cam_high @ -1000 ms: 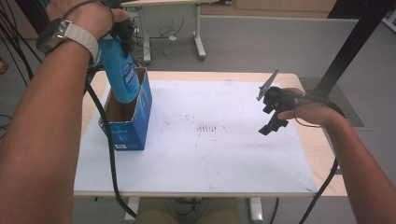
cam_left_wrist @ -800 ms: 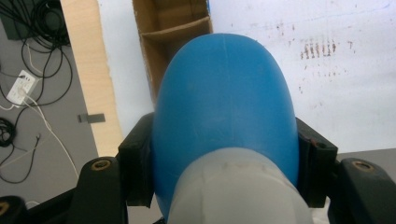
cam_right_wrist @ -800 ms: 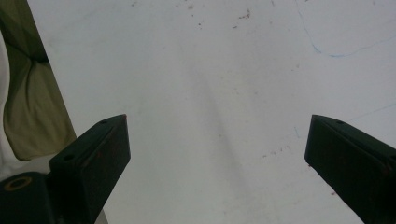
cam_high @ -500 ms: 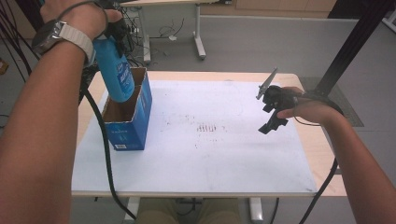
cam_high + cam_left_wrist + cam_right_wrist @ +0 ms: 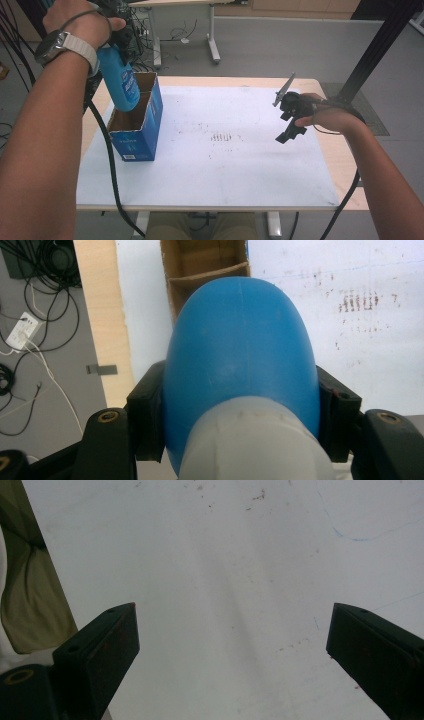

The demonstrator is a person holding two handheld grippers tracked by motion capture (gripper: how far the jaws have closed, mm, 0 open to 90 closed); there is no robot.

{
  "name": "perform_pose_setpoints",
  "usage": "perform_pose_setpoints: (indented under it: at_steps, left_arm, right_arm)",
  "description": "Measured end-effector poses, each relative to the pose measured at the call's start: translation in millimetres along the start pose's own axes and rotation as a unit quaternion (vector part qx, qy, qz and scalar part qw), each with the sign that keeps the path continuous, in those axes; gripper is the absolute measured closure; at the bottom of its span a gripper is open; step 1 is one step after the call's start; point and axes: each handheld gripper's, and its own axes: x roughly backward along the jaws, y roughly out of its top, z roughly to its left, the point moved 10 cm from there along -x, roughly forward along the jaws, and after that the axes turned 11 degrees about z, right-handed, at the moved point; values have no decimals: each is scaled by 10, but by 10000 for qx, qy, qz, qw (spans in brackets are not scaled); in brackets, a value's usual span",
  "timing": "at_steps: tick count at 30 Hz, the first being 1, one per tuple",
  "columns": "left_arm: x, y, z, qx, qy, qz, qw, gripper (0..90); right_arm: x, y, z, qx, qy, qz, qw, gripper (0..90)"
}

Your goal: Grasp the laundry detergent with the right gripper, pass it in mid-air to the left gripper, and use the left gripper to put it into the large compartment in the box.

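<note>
A blue bottle [image 5: 119, 82] with a pale grey neck hangs tilted, bottom end down, over the open top of a blue cardboard box [image 5: 134, 142] at the table's left. My left gripper [image 5: 117, 35] is shut on the bottle's upper part. In the left gripper view the bottle [image 5: 240, 355] sits between both pads [image 5: 147, 410], with the box's inner divider [image 5: 207, 277] beyond it. My right gripper [image 5: 291, 120] hovers over the right side of the white sheet. Its jaws stand wide apart with nothing between them [image 5: 235, 630].
A white sheet [image 5: 225, 165] with faint marks covers the wooden table [image 5: 340, 165]. Cables [image 5: 35, 340] lie on the floor to the left. Another table's legs [image 5: 212, 35] stand behind, and a black post [image 5: 380, 45] rises at the right.
My left hand has carried the bottle a little left and lower, closer to the box's open top. The right gripper has kept still.
</note>
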Motion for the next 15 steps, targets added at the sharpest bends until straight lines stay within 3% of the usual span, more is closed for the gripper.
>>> perform_pose_setpoints:
  at_steps: [15]
  left_arm:
    - [-158, 58, 76, 37, -19, -11, 10000, 376]
  right_arm:
    - [-39, 4, -8, -29, 39, 39, 10000, 67]
